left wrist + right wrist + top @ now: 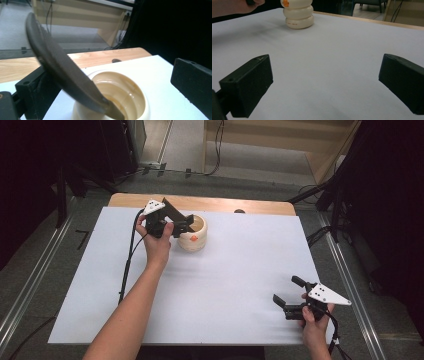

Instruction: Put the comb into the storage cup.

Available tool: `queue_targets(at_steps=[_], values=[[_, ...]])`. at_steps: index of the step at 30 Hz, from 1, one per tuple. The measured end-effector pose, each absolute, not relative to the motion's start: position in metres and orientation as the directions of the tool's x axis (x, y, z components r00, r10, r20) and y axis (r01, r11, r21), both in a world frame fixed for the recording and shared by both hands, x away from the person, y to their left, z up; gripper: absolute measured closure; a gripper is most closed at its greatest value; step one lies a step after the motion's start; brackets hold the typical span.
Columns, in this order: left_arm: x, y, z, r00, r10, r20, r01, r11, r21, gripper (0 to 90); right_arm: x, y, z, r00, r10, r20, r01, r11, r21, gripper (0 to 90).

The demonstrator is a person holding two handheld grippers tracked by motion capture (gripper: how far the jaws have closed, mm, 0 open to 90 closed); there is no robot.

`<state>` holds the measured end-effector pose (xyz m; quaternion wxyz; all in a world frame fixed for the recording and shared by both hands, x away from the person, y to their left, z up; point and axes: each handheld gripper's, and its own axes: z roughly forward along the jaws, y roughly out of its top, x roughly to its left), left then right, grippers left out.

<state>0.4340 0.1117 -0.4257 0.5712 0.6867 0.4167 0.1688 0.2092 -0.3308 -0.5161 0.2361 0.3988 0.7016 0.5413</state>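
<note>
A cream ribbed cup point(196, 240) with an orange mark stands at the back left of the white sheet point(225, 285). A dark, flat, ribbed tool point(171, 210) leans in it, tip down inside the cup and upper end slanting up and left. My left gripper point(185, 224) sits at the cup's rim and is open. In the left gripper view the tool point(62, 67) crosses in front of one jaw, while the other jaw stands far off over the cup point(130, 100). My right gripper point(288, 291) rests open near the front right with nothing in it. Its own view shows the cup point(298, 15) far ahead.
The white sheet covers a wooden table whose bare strip point(200, 202) shows along the far edge, with a small dark spot point(239, 211) on it. Grey floor, rails and cables surround the table. The left gripper's cable point(127, 260) trails over the sheet's left part.
</note>
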Motion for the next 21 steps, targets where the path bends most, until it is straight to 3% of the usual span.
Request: queue_targets(at_steps=[21], values=[[0.411, 0.134, -0.429, 0.627, 0.757, -0.182, 0.354, -0.069, 0.933, 0.0, 0.209, -0.330, -0.516, -0.565, 0.820, 0.095, 0.304, 0.101, 0.947, 0.0]])
